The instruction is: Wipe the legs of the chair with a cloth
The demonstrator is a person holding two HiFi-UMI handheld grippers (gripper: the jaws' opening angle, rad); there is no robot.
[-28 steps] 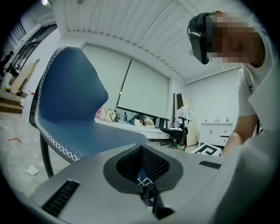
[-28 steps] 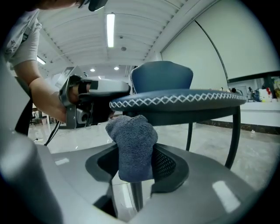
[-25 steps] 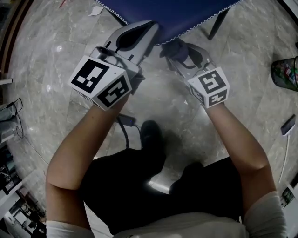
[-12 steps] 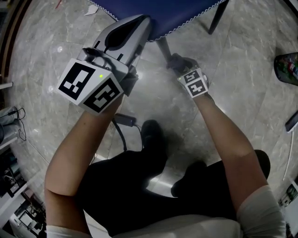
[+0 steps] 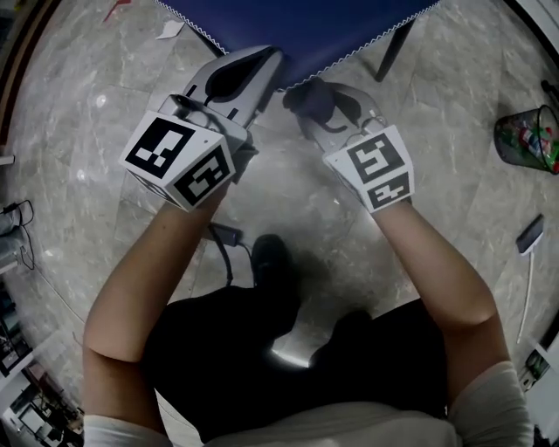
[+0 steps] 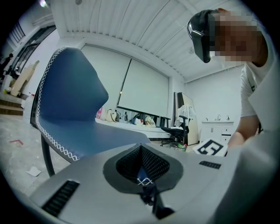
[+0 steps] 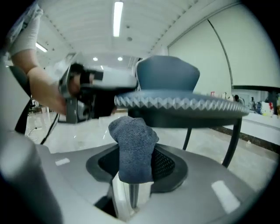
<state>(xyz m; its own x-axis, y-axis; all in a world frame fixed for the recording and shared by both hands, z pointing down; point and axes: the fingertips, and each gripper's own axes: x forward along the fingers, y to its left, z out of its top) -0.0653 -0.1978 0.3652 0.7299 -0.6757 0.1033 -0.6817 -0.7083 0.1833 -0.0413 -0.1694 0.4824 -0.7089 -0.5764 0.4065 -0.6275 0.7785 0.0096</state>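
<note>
The blue chair's seat (image 5: 306,26) with white zigzag stitching fills the top of the head view. My left gripper (image 5: 276,73) is shut on the seat's front edge (image 6: 144,180), and a bit of stitching shows between its jaws. My right gripper (image 5: 307,103) is shut on a grey-blue cloth (image 5: 311,94), held just under the seat edge. In the right gripper view the cloth (image 7: 133,146) stands up from the jaws, close below the seat (image 7: 183,105). The front leg is hidden behind the cloth. A dark rear leg (image 5: 393,48) slants down at the right.
Grey marble floor (image 5: 288,188) lies under the chair. A mesh waste bin (image 5: 529,140) stands at the right edge. A cable with an adapter (image 5: 225,234) lies by the person's shoe (image 5: 269,260). A paper scrap (image 5: 170,29) lies at the top left.
Half a second ago my right gripper was lower down on the front leg; it has come back up to the seat edge with the cloth. The left gripper kept its hold.
</note>
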